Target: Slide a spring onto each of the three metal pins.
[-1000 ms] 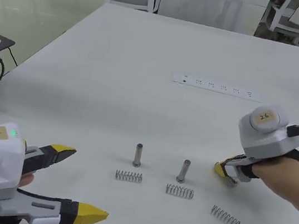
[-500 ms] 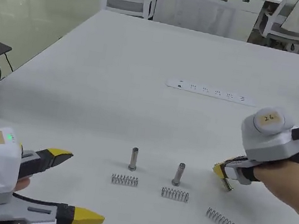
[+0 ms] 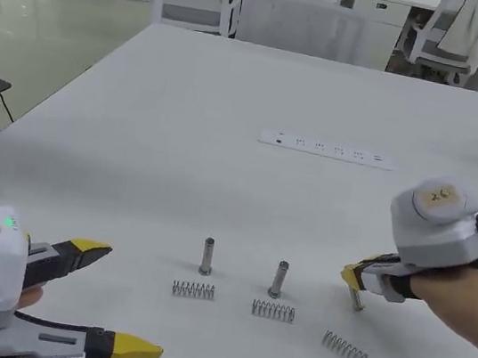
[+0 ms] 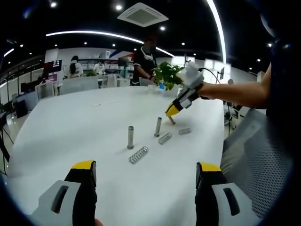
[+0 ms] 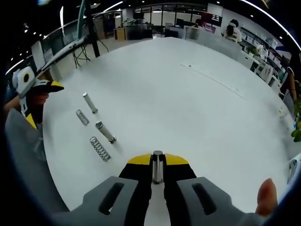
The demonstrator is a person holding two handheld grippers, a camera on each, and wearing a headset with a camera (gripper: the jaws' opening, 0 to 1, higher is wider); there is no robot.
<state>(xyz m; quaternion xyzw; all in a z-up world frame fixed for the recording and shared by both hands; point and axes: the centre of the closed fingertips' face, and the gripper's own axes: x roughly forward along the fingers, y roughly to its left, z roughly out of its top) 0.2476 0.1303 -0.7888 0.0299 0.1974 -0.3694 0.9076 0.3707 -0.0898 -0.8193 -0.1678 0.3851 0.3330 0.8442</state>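
Two metal pins stand upright on the white table, the left pin (image 3: pixel 207 256) (image 4: pixel 130 137) (image 5: pixel 90 102) and the middle pin (image 3: pixel 278 279) (image 4: pixel 158 127) (image 5: pixel 106 132). A spring lies in front of each: left spring (image 3: pixel 193 290) (image 4: pixel 138 154), middle spring (image 3: pixel 273 311) (image 4: pixel 165 138), and a right spring (image 3: pixel 345 349) (image 4: pixel 185 131) lies alone. My right gripper (image 3: pixel 355 281) (image 5: pixel 157 165) is shut on a third pin (image 3: pixel 356 297) (image 5: pixel 157 172), just above the table to the right of the standing pins. My left gripper (image 3: pixel 117 300) (image 4: pixel 146 172) hovers open and empty at the near left.
A white power strip (image 3: pixel 327 148) lies across the middle of the table beyond the pins. Chairs (image 3: pixel 312 23) stand at the table's far edge. A potted plant (image 4: pixel 167 75) sits at the table's side in the left gripper view.
The head camera has tilted, shifting the whole picture. The right gripper with its pin has drifted slightly right of the standing pins. The left gripper stays open in place.
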